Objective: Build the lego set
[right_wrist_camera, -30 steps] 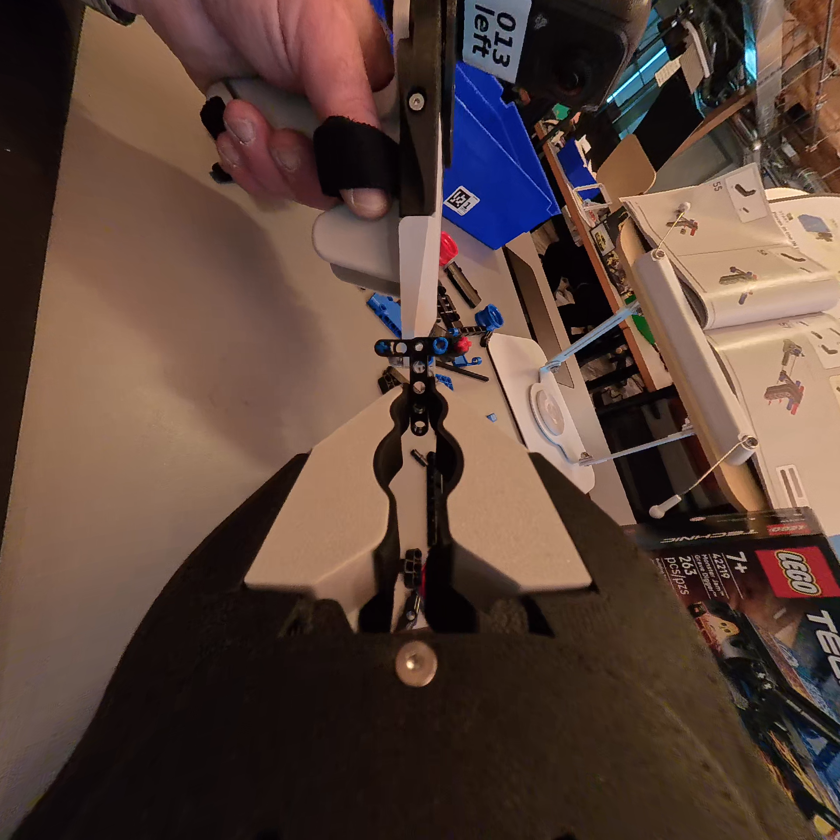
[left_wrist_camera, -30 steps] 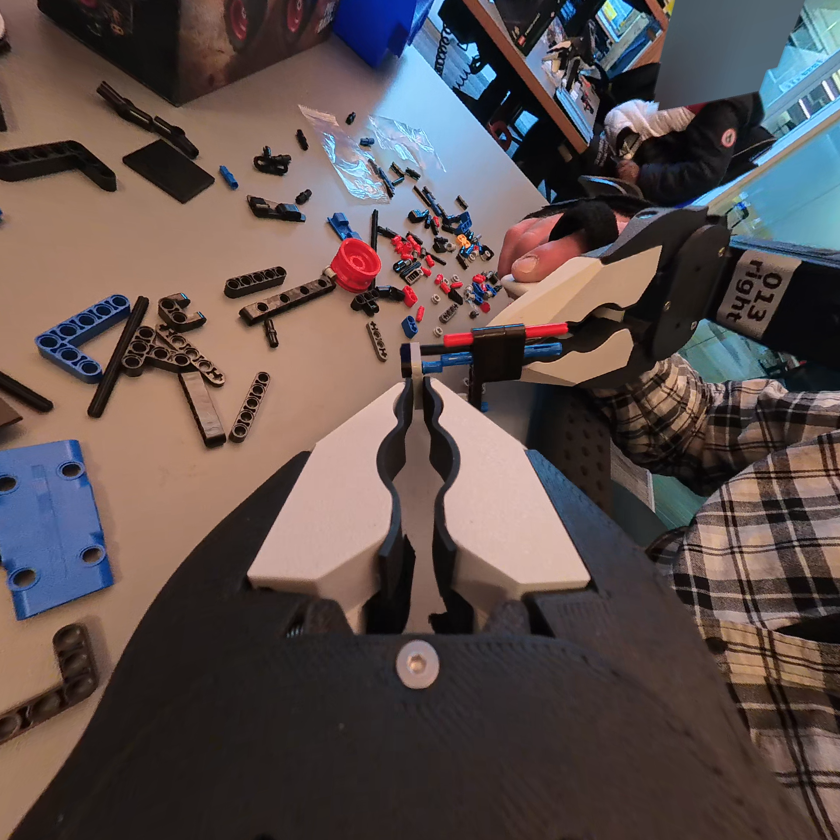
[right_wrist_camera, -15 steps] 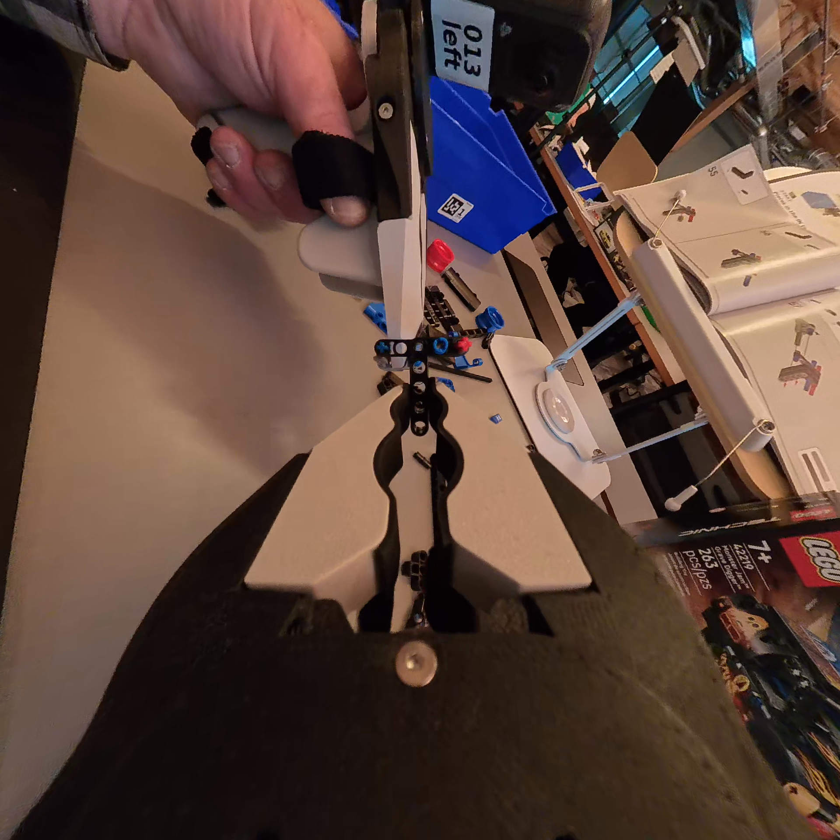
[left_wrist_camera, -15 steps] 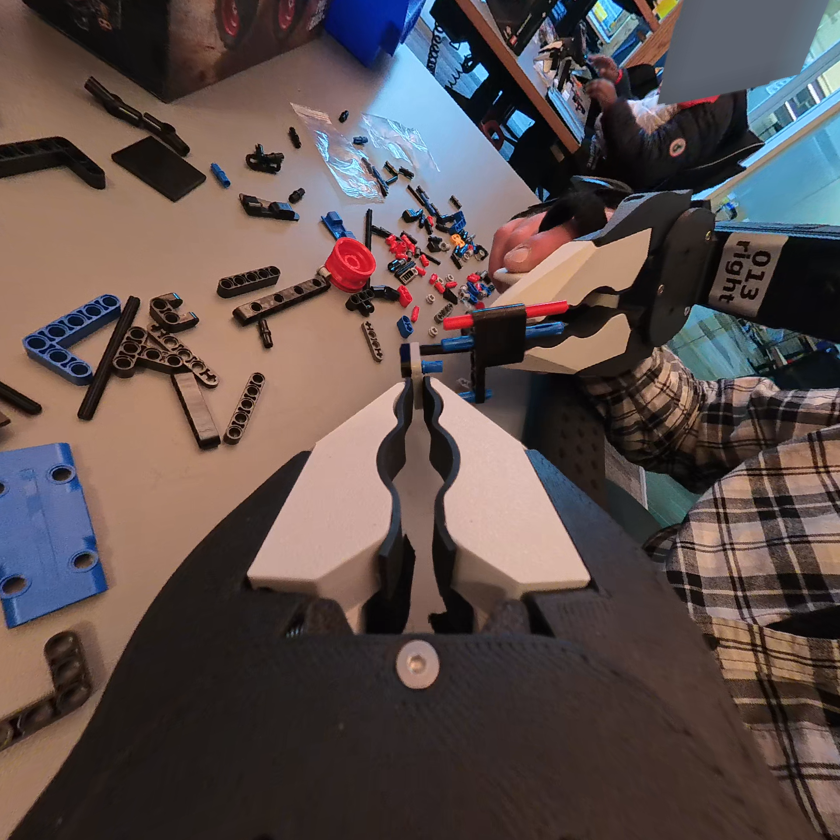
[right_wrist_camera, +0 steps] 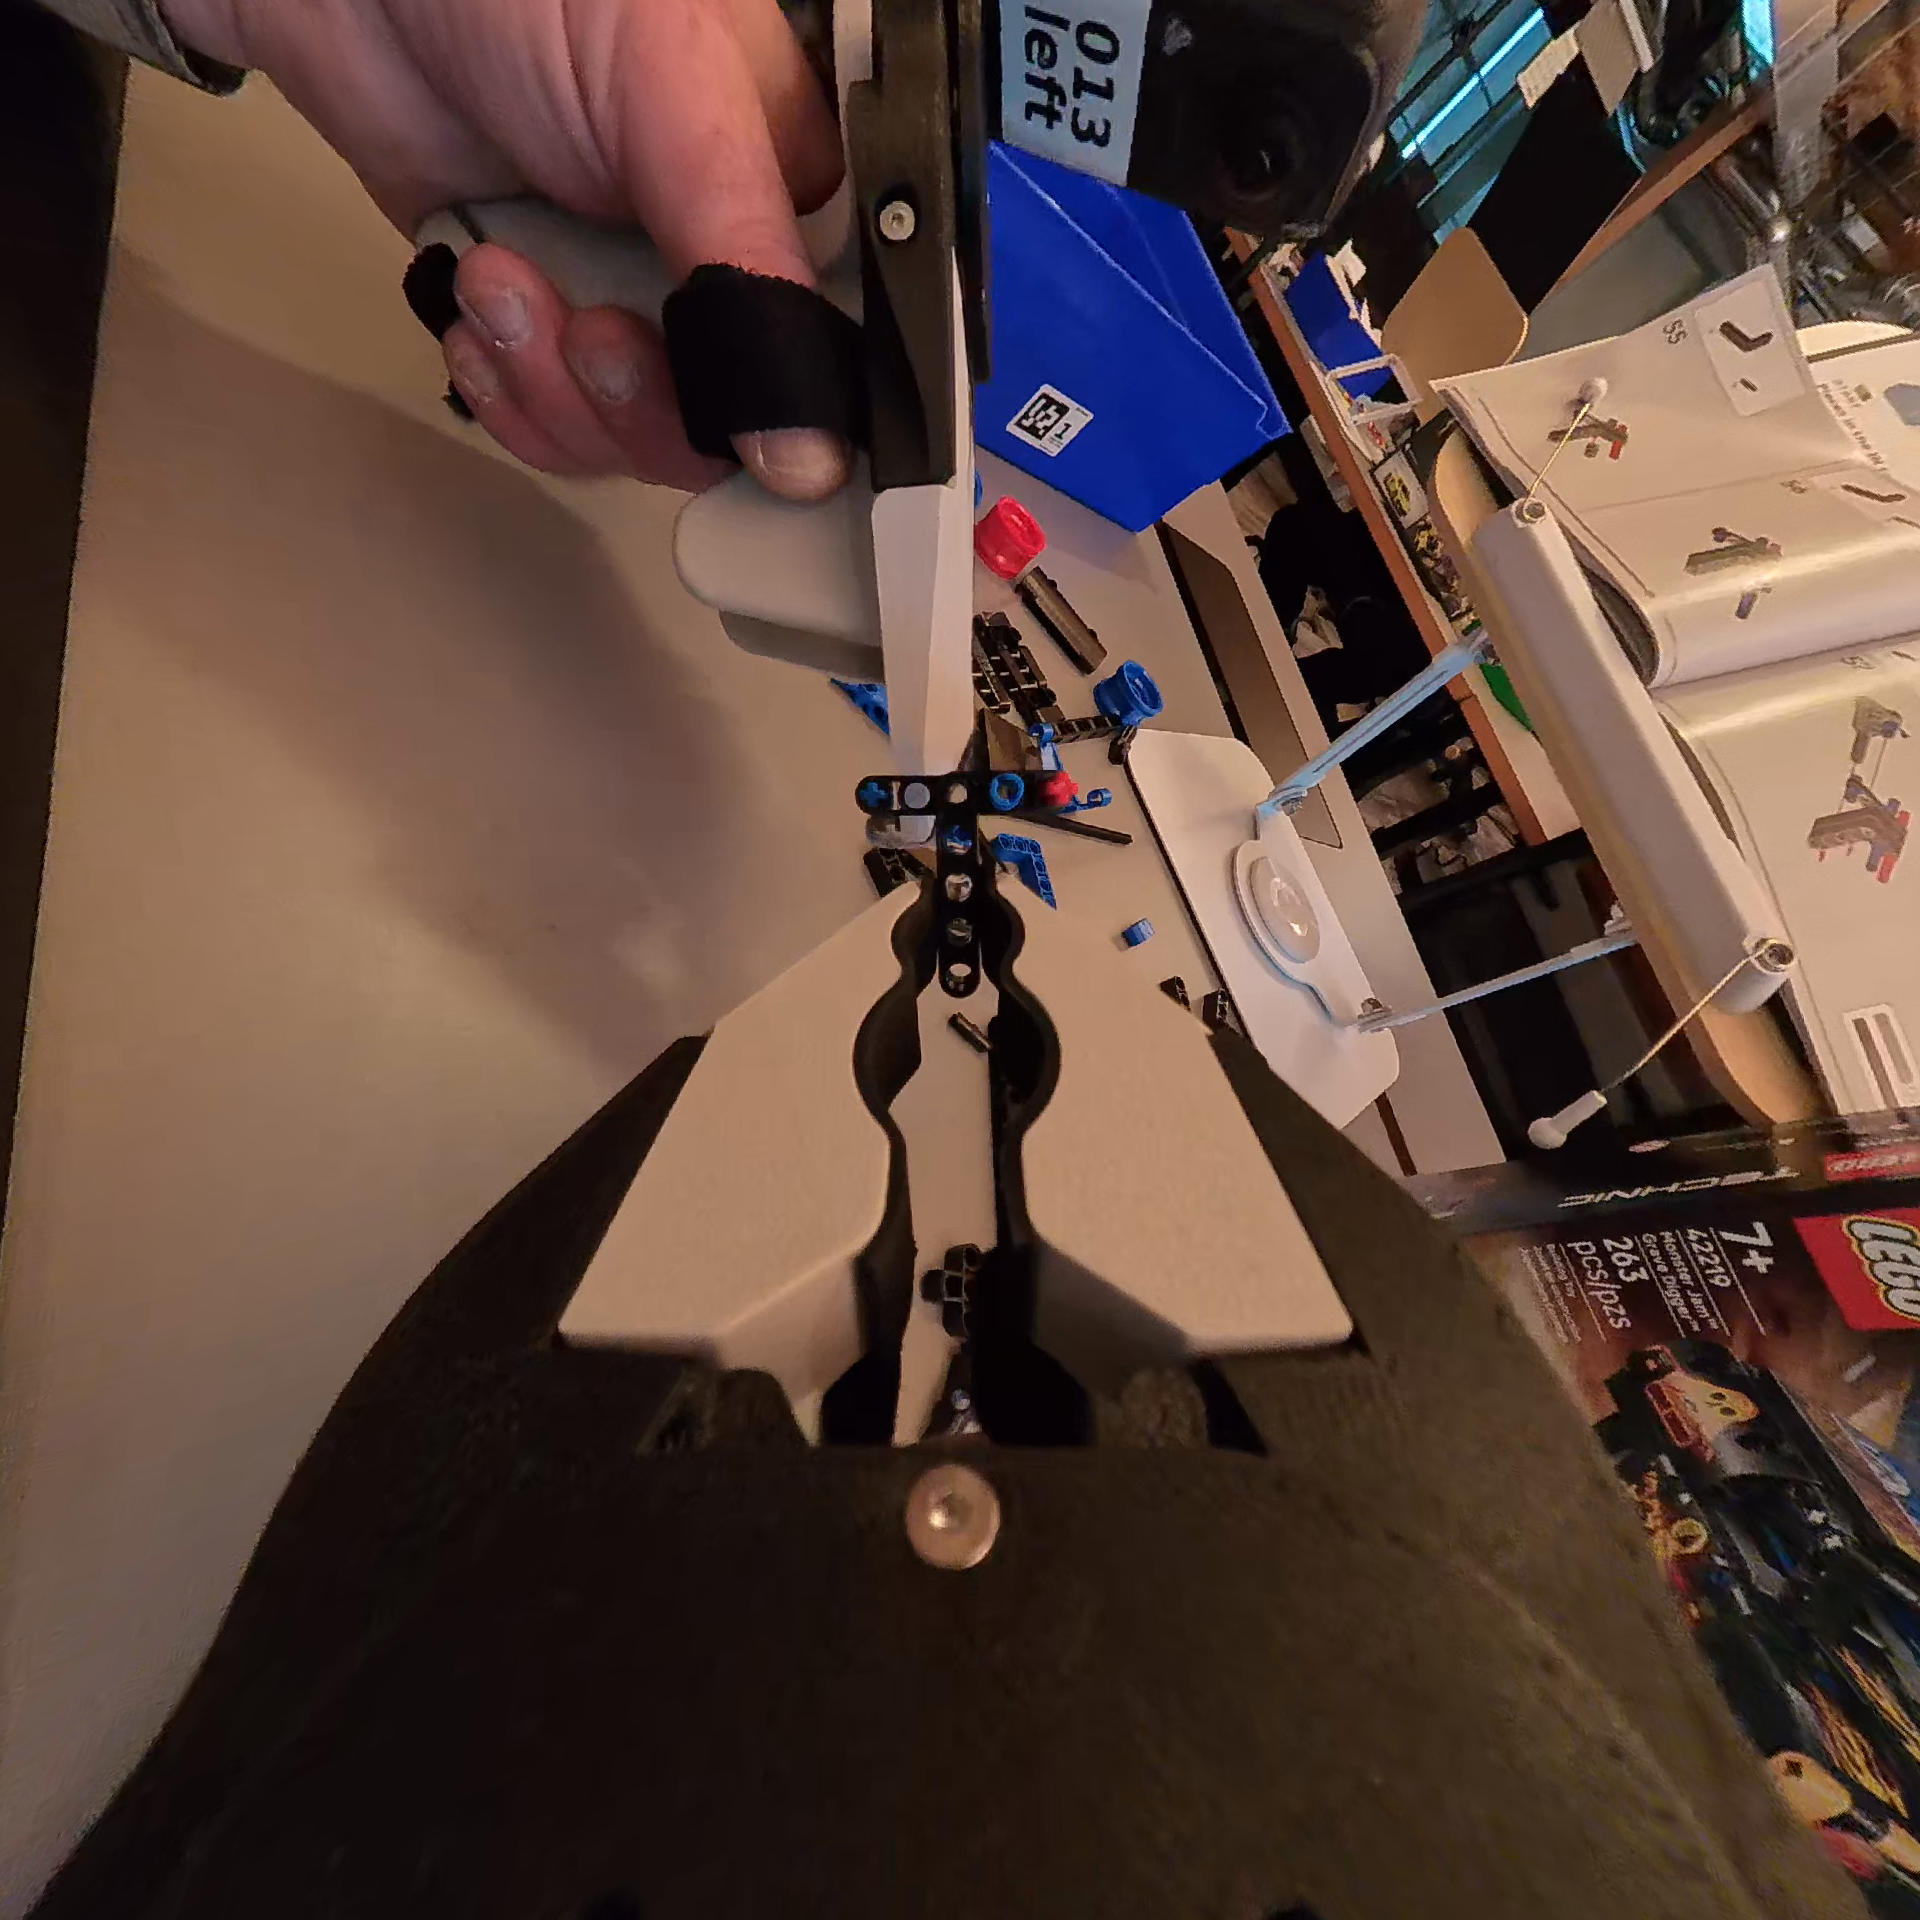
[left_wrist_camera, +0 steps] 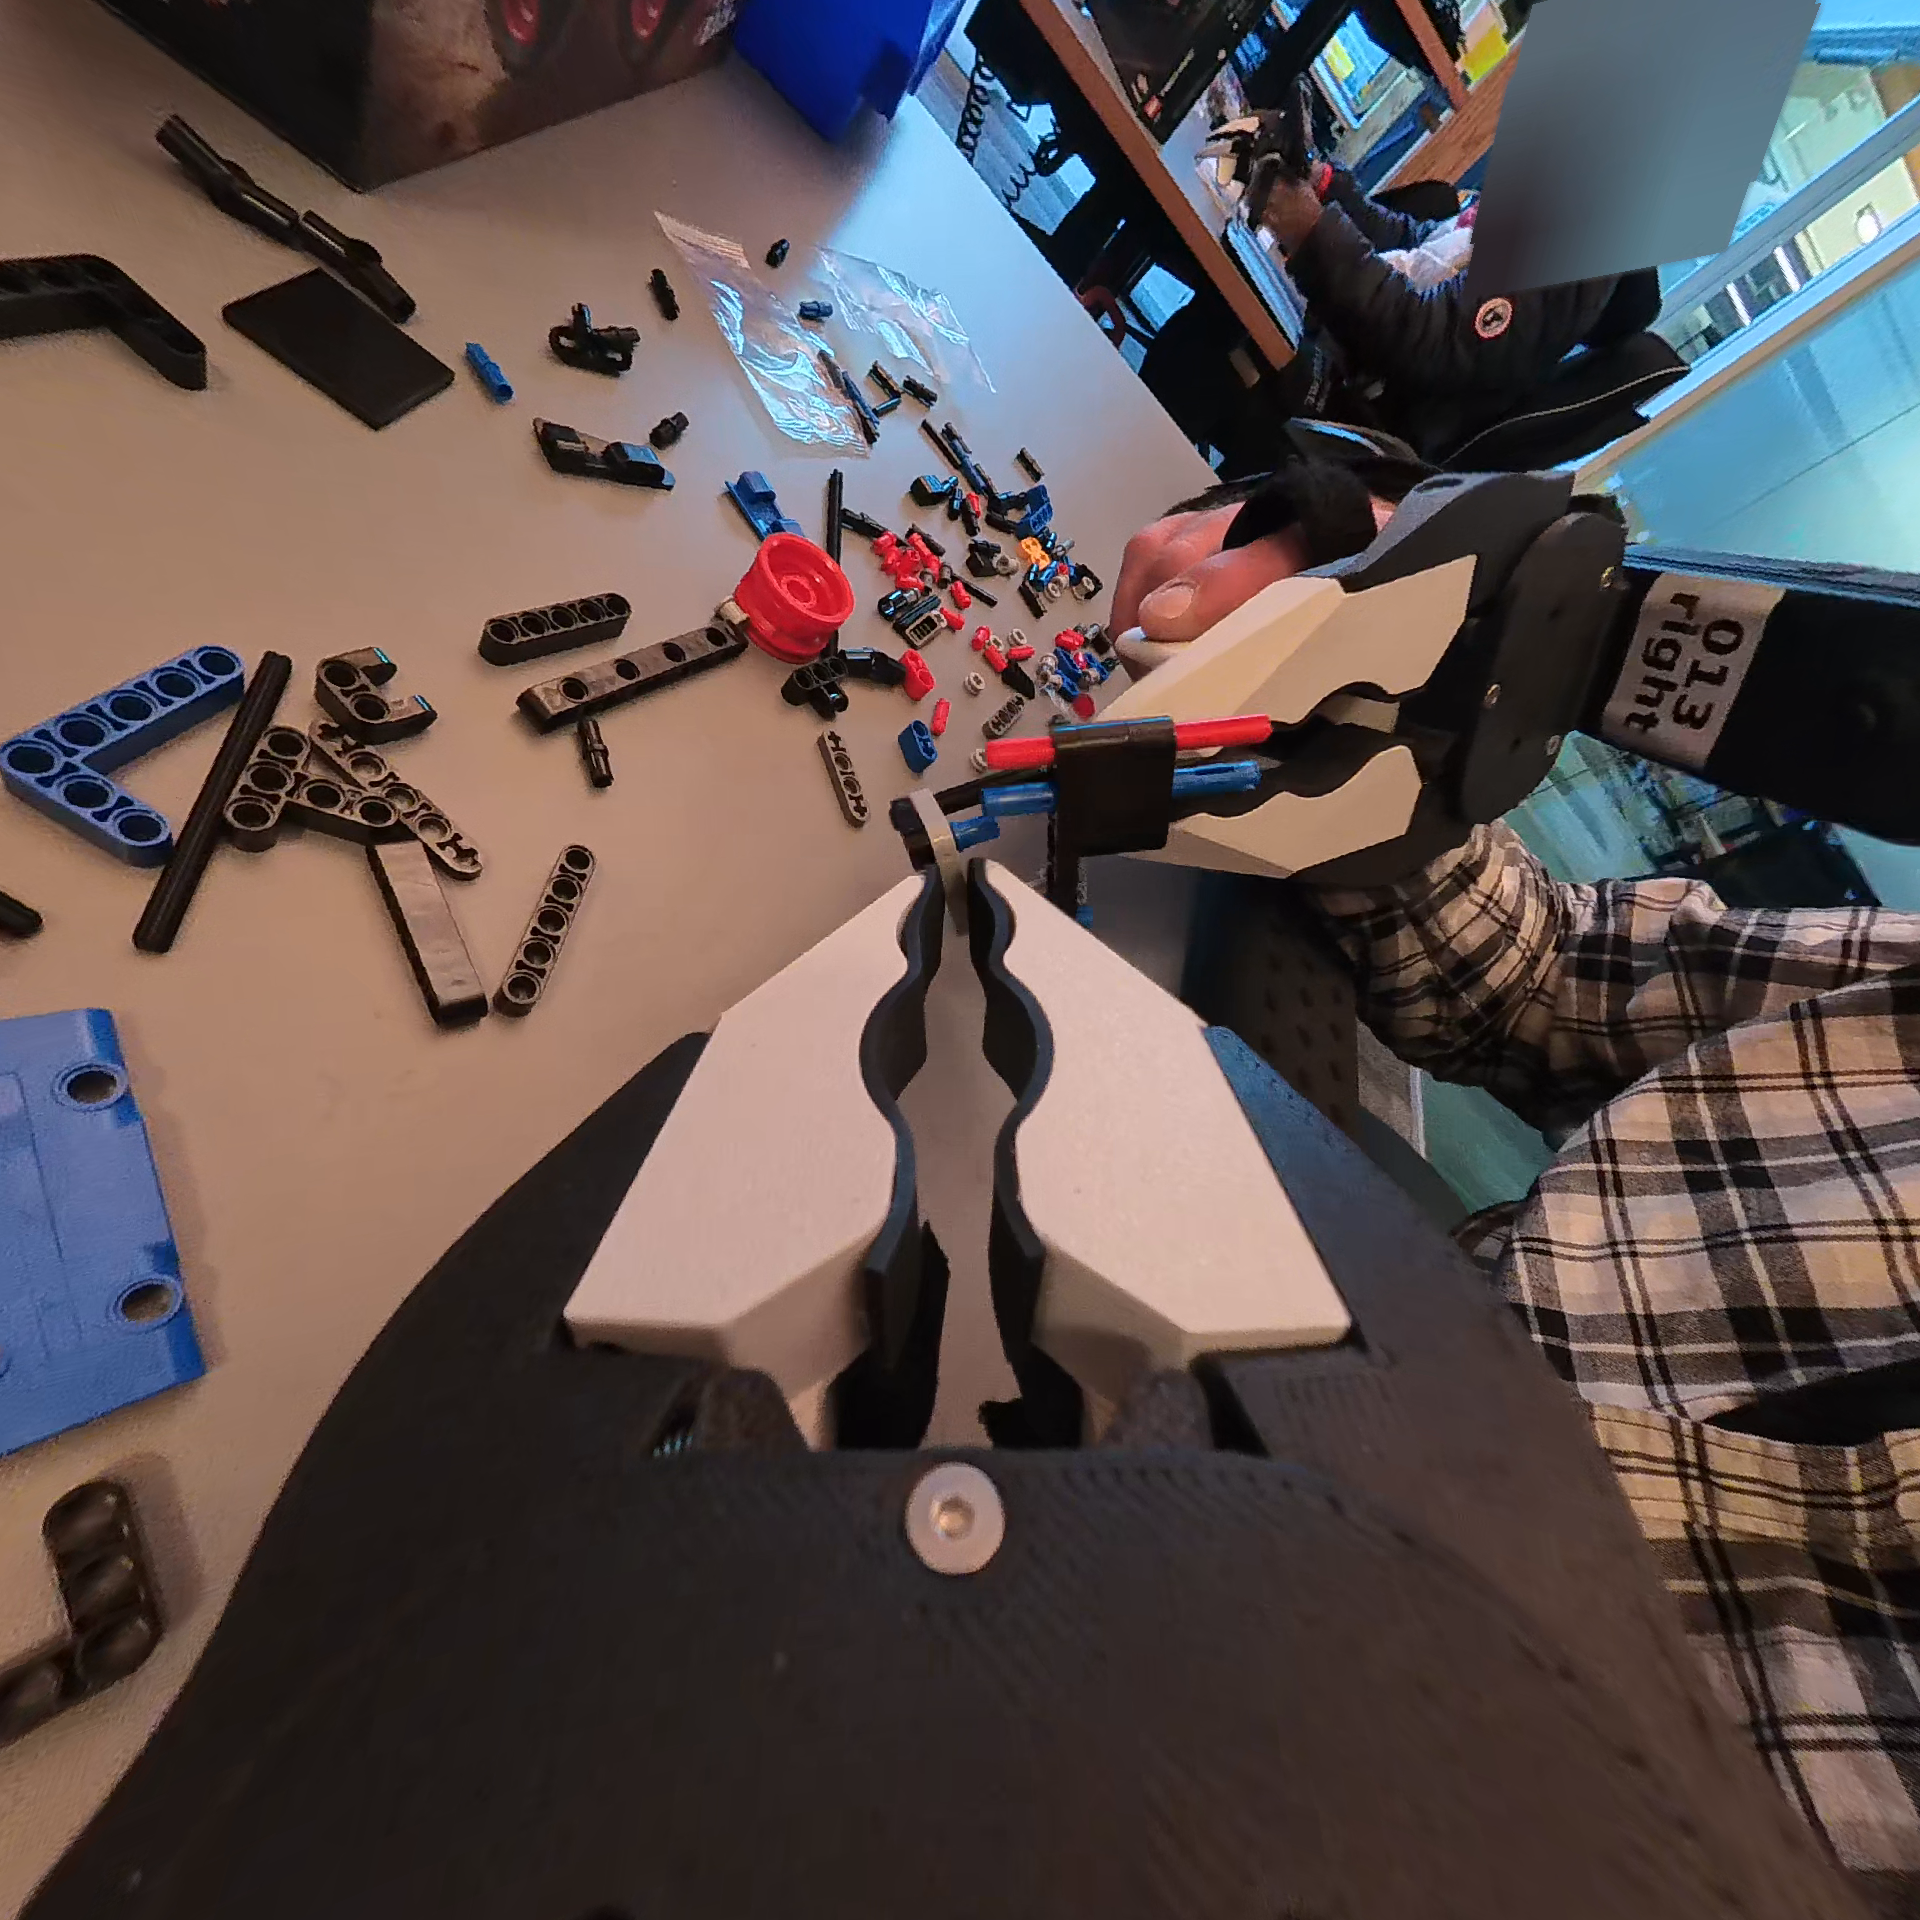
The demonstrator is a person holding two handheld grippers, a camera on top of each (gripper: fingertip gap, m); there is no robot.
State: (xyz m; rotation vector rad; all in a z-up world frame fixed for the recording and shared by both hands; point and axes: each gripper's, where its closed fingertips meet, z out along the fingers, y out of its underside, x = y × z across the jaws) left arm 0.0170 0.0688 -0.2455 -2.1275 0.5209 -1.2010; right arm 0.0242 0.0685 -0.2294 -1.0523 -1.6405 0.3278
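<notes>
My left gripper [left_wrist_camera: 948, 883] is shut on a small grey piece [left_wrist_camera: 940, 831] at its fingertips. That piece sits at the end of a small assembly [left_wrist_camera: 1117, 779]: a black beam block carrying a red axle and blue pins. My right gripper [left_wrist_camera: 1153, 774] comes in from the right and holds the assembly above the table edge. In the right wrist view my right gripper [right_wrist_camera: 956, 904] is shut on the assembly's black beam [right_wrist_camera: 956, 925]. A short cross beam with blue pins [right_wrist_camera: 951, 795] sits at its end. The left gripper [right_wrist_camera: 935, 727] reaches down from above onto the cross beam.
Loose parts cover the grey table [left_wrist_camera: 312, 1091]: a red wheel hub [left_wrist_camera: 795, 597], a blue L-beam [left_wrist_camera: 104, 748], a blue panel [left_wrist_camera: 73, 1226], black beams and a plastic bag [left_wrist_camera: 821, 353]. An instruction booklet on a stand [right_wrist_camera: 1714, 520], the set's box [right_wrist_camera: 1714, 1403] and a blue bin [right_wrist_camera: 1101, 343] stand nearby. Only a small space, under 4 cm, lies between the two pairs of fingers. From either gripper's tips it is about 12 cm to the red wheel hub [left_wrist_camera: 795, 597].
The two grippers have stayed joined at the assembly. The grey piece and the assembly's end have tilted slightly. The right gripper has shifted a little toward the left gripper's tips.
</notes>
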